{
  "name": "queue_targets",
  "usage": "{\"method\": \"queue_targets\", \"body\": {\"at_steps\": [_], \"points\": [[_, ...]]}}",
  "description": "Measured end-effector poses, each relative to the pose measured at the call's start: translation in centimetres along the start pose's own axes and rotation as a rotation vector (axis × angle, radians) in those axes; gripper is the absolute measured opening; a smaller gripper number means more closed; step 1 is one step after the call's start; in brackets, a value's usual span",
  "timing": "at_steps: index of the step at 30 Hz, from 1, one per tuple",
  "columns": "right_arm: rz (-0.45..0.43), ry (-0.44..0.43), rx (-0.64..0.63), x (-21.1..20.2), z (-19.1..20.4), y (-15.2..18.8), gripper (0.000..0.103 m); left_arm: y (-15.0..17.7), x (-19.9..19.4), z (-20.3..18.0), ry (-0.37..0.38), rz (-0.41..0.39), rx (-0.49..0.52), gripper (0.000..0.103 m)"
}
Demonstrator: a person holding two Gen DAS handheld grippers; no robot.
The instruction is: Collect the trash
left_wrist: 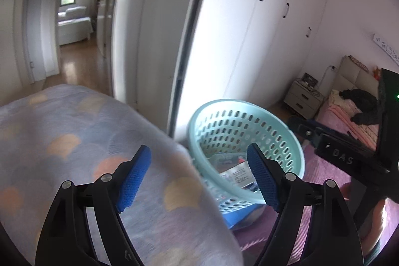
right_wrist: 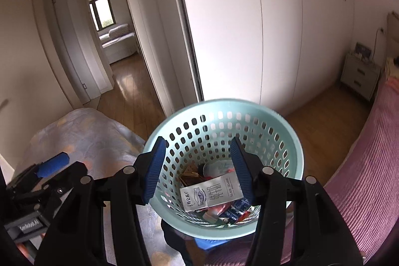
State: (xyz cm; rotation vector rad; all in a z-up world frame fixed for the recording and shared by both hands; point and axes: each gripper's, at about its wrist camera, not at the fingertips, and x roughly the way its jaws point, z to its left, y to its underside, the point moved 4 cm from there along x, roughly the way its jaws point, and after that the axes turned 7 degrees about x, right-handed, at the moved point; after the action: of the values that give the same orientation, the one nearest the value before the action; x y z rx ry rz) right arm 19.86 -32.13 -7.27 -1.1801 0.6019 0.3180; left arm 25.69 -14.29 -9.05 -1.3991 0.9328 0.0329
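Right wrist view is filled at its centre by a round pale-turquoise perforated plastic basket, seen from above. Inside it, a white paper sachet with black printed characters is seen lying on top of other wrappers, with red and blue packaging at 5 o'clock of the sachet and a brown crumpled piece at 10 o'clock. The right gripper is held over the basket mouth with its 2 blue-padded fingers spread wide apart; nothing is clamped between them. Whether the pads touch the basket rim cannot be told.

A rounded cushion in a grey-blue fabric with orange scallop shapes is seen at 9 o'clock of the basket, and a pink ribbed bedspread at 3 o'clock. White wardrobe doors with black handles are seen at 12 o'clock, and a grey 2-drawer nightstand stands against the wall at 2 o'clock.

From the left wrist view, the left gripper is likewise seen open, its fingers well apart and empty, hovering over the cushion. The basket is seen tilted at 2 o'clock of that gripper, just beside the cushion edge, with a blue flat object partly visible beneath it.
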Motion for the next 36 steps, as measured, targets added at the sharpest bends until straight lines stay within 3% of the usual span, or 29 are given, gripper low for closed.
{"method": "queue_targets", "body": {"at_steps": [5, 12, 18, 28, 36], "points": [[-0.127, 0.025, -0.058, -3.2, 1.7, 0.9, 0.05, 1.8, -3.2, 2.4, -0.124, -0.047, -0.019, 0.079], [-0.259, 0.043, -0.12, -6.9, 4.0, 1.8, 0.05, 3.5, -7.7, 3.7, -0.351, -0.196, -0.015, 0.079], [-0.277, 0.028, -0.107, -8.3, 4.3, 2.3, 0.05, 3.8, -9.2, 4.3, -0.368, -0.299, -0.049, 0.085], [-0.286, 0.015, -0.071, -9.7, 4.2, 3.5, 0.056, 4.5, -9.1, 3.9, -0.408, -0.289, -0.034, 0.09], [-0.274, 0.009, -0.075, -9.6, 4.3, 3.6, 0.056, 4.5, -8.5, 2.8, -0.458, -0.276, 0.036, 0.09]]}}
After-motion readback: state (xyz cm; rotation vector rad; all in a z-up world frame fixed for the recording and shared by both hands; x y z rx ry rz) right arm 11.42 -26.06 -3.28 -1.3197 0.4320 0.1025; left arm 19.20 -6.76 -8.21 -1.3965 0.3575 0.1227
